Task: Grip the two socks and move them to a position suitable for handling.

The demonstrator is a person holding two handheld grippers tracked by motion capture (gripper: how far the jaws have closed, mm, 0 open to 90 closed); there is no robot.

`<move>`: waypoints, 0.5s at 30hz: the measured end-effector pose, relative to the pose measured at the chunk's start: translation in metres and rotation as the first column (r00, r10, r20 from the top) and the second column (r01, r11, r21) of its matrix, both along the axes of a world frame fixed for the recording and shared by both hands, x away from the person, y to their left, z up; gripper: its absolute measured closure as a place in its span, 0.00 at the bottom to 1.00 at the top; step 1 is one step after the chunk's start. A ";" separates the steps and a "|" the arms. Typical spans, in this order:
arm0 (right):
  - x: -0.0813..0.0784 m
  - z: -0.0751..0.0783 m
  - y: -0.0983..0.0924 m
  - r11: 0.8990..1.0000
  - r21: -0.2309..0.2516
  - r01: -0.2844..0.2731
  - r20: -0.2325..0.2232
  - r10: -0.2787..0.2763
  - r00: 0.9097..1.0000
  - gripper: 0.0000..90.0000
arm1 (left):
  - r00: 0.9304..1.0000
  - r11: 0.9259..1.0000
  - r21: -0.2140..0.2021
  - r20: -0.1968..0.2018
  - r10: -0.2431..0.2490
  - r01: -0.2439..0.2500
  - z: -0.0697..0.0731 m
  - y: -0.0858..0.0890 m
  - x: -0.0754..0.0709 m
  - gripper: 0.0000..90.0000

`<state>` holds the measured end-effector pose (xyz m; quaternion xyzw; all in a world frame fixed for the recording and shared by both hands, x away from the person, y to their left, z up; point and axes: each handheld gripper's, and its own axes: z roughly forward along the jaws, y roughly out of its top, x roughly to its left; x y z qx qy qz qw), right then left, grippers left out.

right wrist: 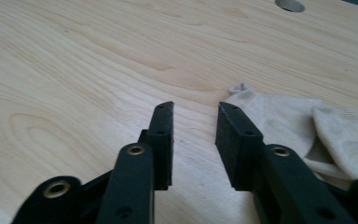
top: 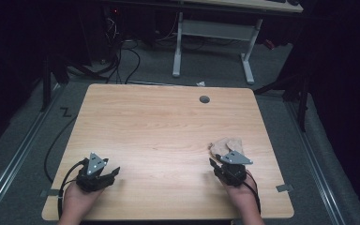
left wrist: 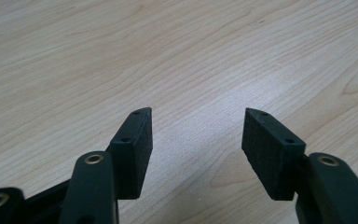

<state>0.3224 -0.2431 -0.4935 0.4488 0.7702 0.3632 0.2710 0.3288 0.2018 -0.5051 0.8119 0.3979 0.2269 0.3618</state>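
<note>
From where I stand, I cannot read any word, number, brand or label on anything here. The wooden table (top: 159, 126) has only its grain, the pale cloth (right wrist: 307, 121) has only its weave, and the black pads (left wrist: 137, 140) of the grippers are plain. On the grey floor to the left of the table there is a small dark zigzag mark (top: 66, 112), shaped a little like a Z, but I cannot tell if it is a letter.
</note>
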 end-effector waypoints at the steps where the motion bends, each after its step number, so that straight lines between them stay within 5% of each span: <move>1: 0.000 0.000 0.000 1.000 0.000 0.000 0.000 0.000 1.000 0.76 | 1.000 1.000 0.000 0.000 0.000 0.000 0.000 0.000 0.000 0.48; 15: 0.028 0.015 0.008 1.000 0.006 -0.003 -0.015 0.003 1.000 0.64 | 1.000 1.000 -0.023 -0.009 -0.009 0.009 0.001 0.001 0.000 0.49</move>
